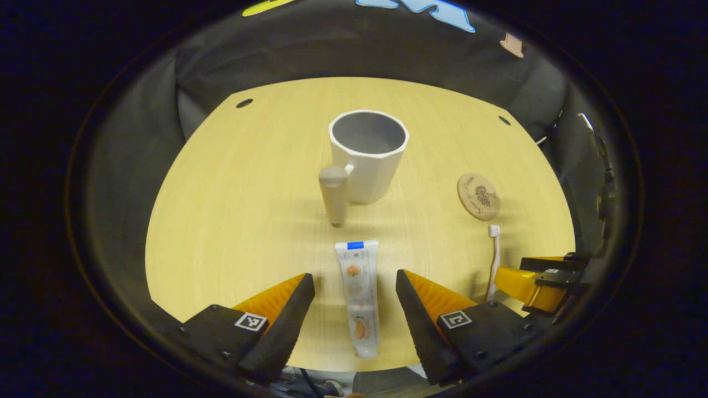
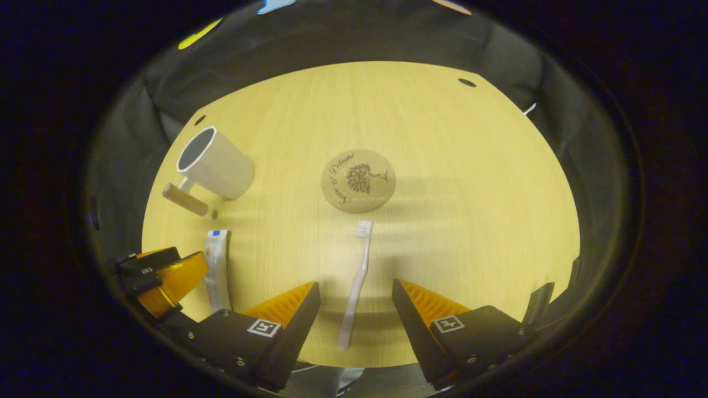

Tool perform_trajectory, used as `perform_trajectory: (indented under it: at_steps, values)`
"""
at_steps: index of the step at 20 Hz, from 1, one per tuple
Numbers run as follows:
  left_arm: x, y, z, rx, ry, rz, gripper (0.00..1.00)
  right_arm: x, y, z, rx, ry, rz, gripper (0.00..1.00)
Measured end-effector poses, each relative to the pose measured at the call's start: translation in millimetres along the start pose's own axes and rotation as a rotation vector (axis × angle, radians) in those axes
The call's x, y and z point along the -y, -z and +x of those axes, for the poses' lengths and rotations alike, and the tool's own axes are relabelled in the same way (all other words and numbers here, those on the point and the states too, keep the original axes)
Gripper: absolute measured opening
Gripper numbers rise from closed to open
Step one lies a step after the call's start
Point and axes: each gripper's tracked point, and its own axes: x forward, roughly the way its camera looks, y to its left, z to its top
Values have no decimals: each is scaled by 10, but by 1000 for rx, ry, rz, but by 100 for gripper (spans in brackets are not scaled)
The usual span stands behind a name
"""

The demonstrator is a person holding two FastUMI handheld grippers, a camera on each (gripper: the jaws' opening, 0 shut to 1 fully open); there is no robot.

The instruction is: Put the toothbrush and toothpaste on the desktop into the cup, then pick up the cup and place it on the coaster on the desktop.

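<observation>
A white cup (image 1: 369, 155) with a wooden handle stands upright mid-table; it also appears at the left (image 2: 213, 163). A white toothpaste tube (image 1: 358, 296) lies flat between the fingers of my open left gripper (image 1: 355, 293), which hovers over it without touching. A white toothbrush (image 2: 357, 282) lies flat, bristles toward the coaster, between the fingers of my open right gripper (image 2: 354, 301). The round wooden coaster (image 2: 358, 181) lies just beyond the brush head. In the left gripper view the toothbrush (image 1: 493, 260) and coaster (image 1: 478, 196) sit to the right, beside the right gripper (image 1: 534, 284).
The light wooden table (image 2: 470, 193) has small dark holes near its far corners (image 2: 467, 82). The toothpaste tube (image 2: 217, 268) shows beside the left gripper (image 2: 160, 279). Bare wood stretches to the right of the coaster. Black cloth walls surround the table.
</observation>
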Motion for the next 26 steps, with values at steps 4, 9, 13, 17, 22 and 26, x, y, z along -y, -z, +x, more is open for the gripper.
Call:
perform_trajectory:
  at_steps: [4,9,13,17,22,26]
  values:
    - [-48,185,171,-99,-21,19,98,6,146,113,-63,6,18,84]
    - [-127,367,308,-182,-46,17,99,41,244,171,-141,15,44,86]
    - [-156,394,317,-221,-39,-12,98,64,240,209,-180,43,40,83]
    - [-167,382,331,-261,-42,-10,97,62,278,203,-220,80,18,84]
    - [-113,318,322,-273,-26,35,60,78,279,214,-230,80,-3,49]
    - [-9,307,367,-262,-23,34,34,98,273,230,-224,36,60,14]
